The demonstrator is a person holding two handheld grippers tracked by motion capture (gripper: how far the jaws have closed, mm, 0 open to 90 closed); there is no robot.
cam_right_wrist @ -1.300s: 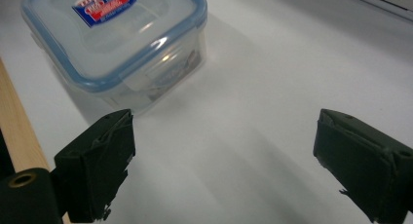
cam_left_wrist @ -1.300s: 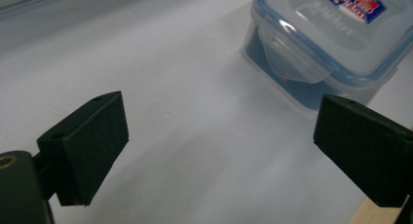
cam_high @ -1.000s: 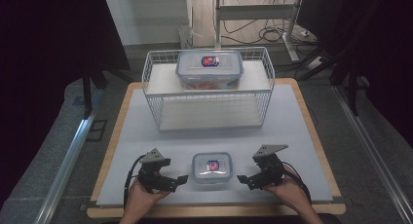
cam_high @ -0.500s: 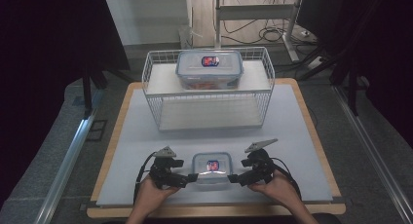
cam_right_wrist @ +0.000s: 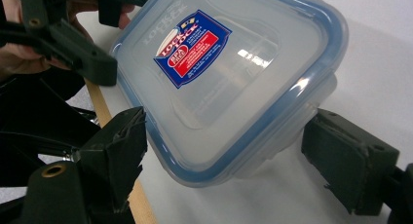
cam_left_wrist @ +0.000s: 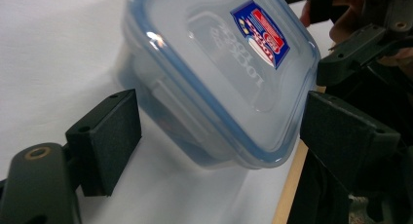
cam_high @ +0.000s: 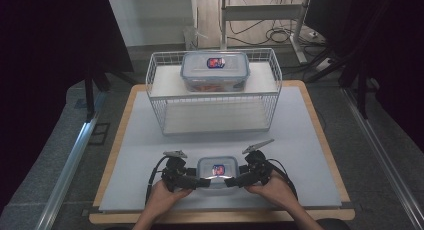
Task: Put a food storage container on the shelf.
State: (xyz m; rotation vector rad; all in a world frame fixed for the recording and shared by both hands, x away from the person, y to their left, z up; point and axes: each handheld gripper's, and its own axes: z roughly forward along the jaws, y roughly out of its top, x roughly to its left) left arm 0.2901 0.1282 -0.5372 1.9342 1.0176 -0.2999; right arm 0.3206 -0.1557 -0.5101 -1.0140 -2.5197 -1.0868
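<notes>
1. Now the left gripper reaches in from the left with the near corner of the small lidded container between its jaws; they have just been closing, yet a gap shows at each pad in the left gripper view, so it is released, not gripping.
2. Opposite, the right gripper mirrors it from the right; its jaws have also just been closing around another corner, gaps still visible, nothing clenched.
3. Between them the container sits flat on the tabletop near the front edge, lid on (blue seal, red-and-blue label).
4. Farther back stands a white wire basket with a larger lidded container on its upper shelf.
5. Progress, as I judge it: the approach is done; the actual squeeze, lift and any placing remain.
6. Compared with a second ago, both hands have moved inward from either side of the container, which has not shifted.
</notes>
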